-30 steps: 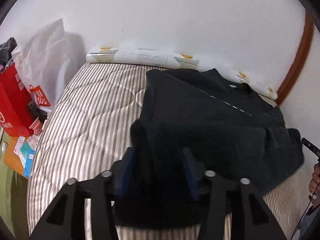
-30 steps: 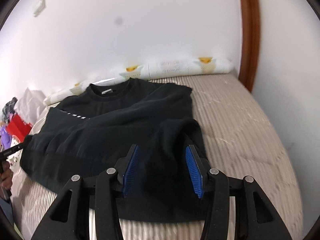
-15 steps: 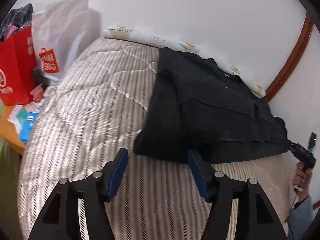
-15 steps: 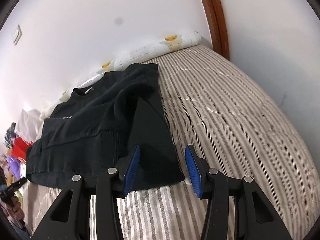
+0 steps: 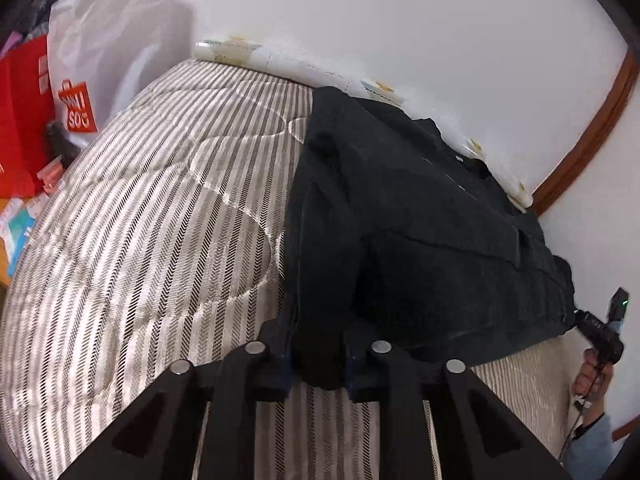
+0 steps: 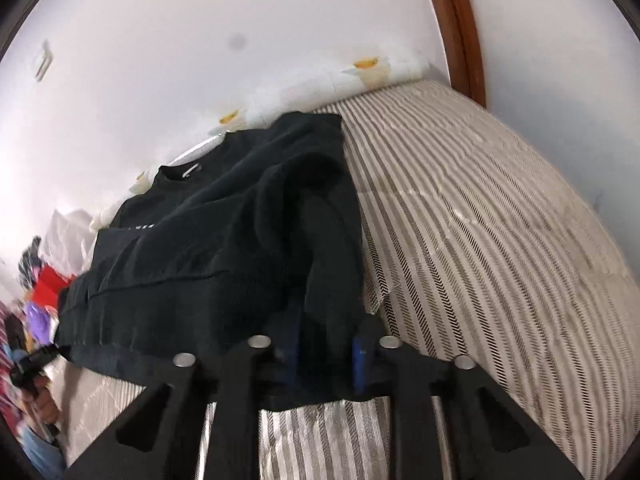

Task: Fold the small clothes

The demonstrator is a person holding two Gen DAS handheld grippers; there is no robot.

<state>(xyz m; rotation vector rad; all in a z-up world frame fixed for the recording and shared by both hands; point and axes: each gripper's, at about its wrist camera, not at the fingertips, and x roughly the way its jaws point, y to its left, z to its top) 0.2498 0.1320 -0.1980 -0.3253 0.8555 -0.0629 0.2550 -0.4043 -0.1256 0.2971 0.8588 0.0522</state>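
The black sweatshirt (image 5: 420, 216) lies spread on the striped bed cover (image 5: 152, 208), collar toward the wall. The left gripper (image 5: 318, 354) pinches its near hem corner between blue pads; the right gripper (image 6: 326, 354) clamps the opposite hem corner, with dark cloth bunched between its fingers. Beside the bed stand a red bag (image 5: 22, 116) and a white shopping bag (image 5: 104, 60); a rolled patterned cover (image 6: 320, 88) lines the wall.

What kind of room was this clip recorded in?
Most likely a bedroom: a black sweatshirt lies on a striped quilted mattress against a white wall, a rolled floral bolster at its far edge, shopping bags alongside.
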